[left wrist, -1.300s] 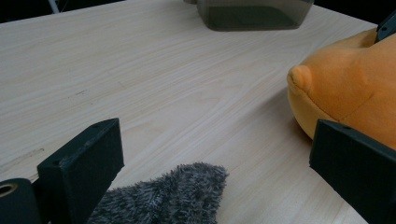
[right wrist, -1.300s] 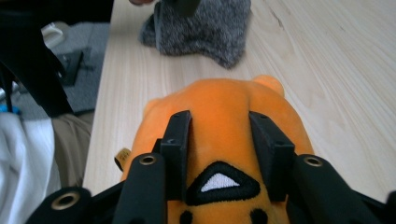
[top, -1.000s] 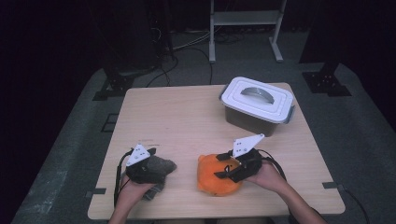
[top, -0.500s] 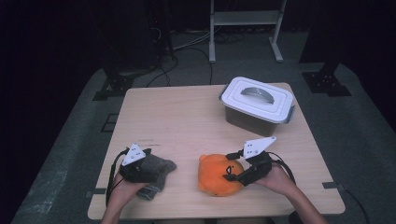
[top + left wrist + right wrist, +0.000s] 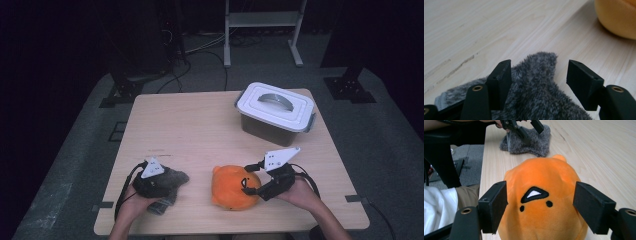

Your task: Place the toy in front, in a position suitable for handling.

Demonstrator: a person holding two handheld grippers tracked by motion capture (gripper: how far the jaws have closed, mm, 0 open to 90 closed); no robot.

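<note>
Fuzzy cloth point(image 5: 170, 180) left of plush toy point(image 5: 232, 189) — lidded box point(image 5: 276, 114) behind.

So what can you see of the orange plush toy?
The plush is a round, soft-looking bright orange toy with a small nub on top and a stitched black-and-white triangle above two black dots. It sits on the wooden table near the front edge, between the right gripper's open jaws. A grey fuzzy cloth lies to its left, apart.

Bright orange plush toy point(image 5: 234, 187), black-outlined white triangle and two black dots stitched on it; mottled grey-and-charcoal fuzzy cloth point(image 5: 172, 181) beside it. Pale wood-grain tabletop point(image 5: 200, 130), a faint dark scuff on it. White-lidded box point(image 5: 276, 114) with dark smoky walls. Matte black claws, brass rivets.
</note>
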